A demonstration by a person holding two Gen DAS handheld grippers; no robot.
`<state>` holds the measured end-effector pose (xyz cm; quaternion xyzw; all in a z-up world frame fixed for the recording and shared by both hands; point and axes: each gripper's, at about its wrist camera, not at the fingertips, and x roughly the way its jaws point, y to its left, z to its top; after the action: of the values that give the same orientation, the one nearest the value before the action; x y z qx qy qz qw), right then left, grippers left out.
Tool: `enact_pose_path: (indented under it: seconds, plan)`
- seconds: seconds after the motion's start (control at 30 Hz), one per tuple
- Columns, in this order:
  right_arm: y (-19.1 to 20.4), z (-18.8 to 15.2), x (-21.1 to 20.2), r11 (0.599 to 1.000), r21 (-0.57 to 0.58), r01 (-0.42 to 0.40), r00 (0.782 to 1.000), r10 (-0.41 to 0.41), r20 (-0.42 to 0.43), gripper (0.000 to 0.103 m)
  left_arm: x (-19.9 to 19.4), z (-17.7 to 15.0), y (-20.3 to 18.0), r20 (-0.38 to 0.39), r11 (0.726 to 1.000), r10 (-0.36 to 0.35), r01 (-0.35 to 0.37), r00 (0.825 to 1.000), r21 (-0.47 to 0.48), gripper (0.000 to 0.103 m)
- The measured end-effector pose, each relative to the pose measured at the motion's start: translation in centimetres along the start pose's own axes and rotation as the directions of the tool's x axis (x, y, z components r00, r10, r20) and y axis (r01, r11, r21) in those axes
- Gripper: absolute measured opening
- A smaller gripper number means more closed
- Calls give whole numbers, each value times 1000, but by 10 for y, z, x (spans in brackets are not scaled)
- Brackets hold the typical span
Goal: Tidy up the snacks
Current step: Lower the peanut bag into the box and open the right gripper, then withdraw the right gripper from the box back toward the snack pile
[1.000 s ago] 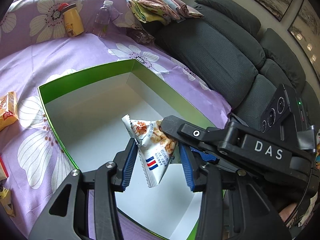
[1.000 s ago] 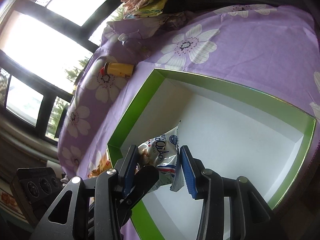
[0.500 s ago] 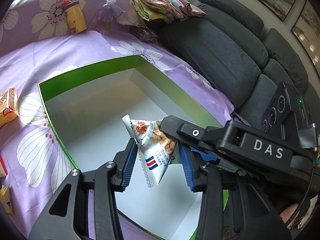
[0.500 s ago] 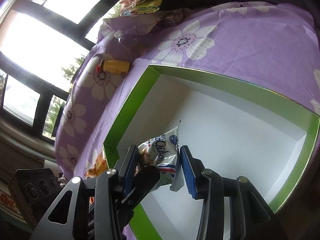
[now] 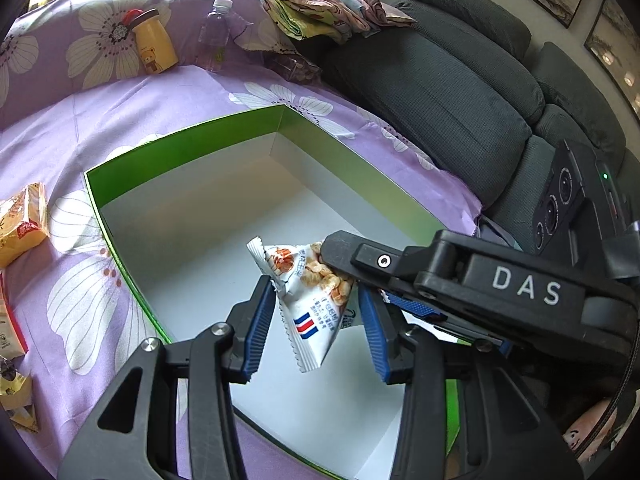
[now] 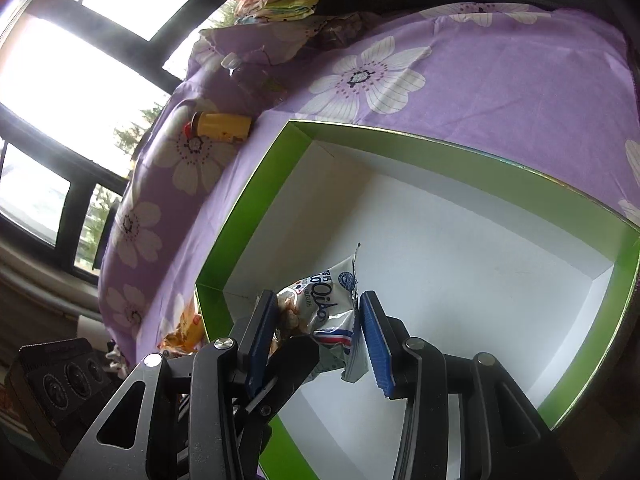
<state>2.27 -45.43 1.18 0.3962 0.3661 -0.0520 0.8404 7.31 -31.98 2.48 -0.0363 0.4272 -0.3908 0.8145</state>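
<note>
A white snack packet (image 5: 308,304) with a red, white and blue mark hangs above the open green box (image 5: 192,140). Both grippers hold it from opposite sides. My left gripper (image 5: 316,320) is shut on the packet, its blue pads (image 5: 260,320) on either edge. My right gripper (image 6: 318,332) is also shut on the packet (image 6: 324,300), and it shows in the left wrist view as a black finger (image 5: 360,256) across the packet's top. The box (image 6: 256,208) has a white inside with nothing lying in it.
The box sits on a purple flowered sheet (image 5: 100,120). Yellow snack packets (image 5: 22,224) lie to the left of the box. A yellow bottle (image 5: 152,46) and a clear bottle (image 5: 214,34) stand at the back. A grey sofa (image 5: 460,92) is to the right.
Both grippers have moved together with the packet, a little further over the box. The grip on the packet is unchanged.
</note>
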Motion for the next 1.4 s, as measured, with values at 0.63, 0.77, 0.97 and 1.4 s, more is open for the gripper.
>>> enact_pose_path:
  seconds: [0.63,0.77,0.97,1.4]
  plan:
    - [2,0,4,1000,-8,28,1000,-28,-9,45,-3,-2,12,-11,999,-21,20,1000,-35,38]
    - [3,-1,4,1000,-12,29,1000,-29,-10,45,-3,-3,11,-15,999,-11,11,1000,-30,38]
    - [3,-1,4,999,-10,36,999,-36,-11,45,-7,-4,13,-10,1000,-5,5,1000,-29,38]
    - [7,-3,0,999,-17,40,999,-40,-2,45,-44,-6,26,67,983,-85,94,994,-159,40]
